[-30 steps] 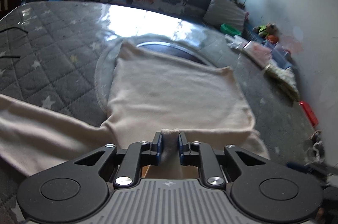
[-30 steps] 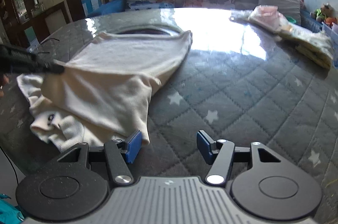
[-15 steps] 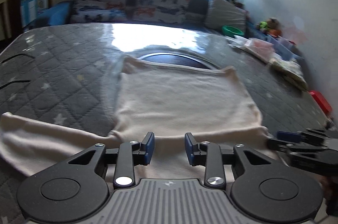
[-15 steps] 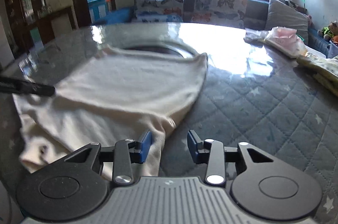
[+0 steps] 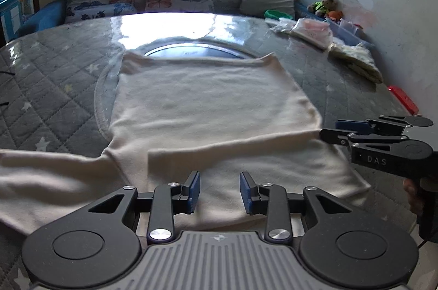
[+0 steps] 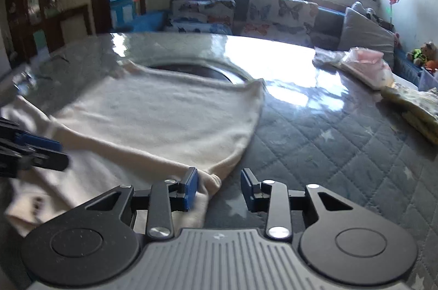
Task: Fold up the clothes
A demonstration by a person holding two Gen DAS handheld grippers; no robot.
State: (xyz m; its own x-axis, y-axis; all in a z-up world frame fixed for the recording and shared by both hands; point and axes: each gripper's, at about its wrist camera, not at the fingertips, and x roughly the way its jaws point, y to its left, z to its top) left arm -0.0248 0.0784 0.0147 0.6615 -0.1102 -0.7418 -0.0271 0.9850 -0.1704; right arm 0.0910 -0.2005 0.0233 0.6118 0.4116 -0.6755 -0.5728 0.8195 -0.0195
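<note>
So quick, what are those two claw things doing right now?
Left gripper: open, holding nothing.
Right gripper: open, holding nothing, over the cream garment.

Your cream sweater (image 5: 208, 109) lies flat, its near part folded over in a band, one sleeve (image 5: 49, 175) trailing out toward nine o'clock.

We see grey star-quilted table (image 5: 54, 87): cream garment (image 5: 208, 109) spread mid-table toward near edge; bagged items (image 5: 312, 30) and folded yellowish cloth (image 5: 356, 60) along right edge.
</note>
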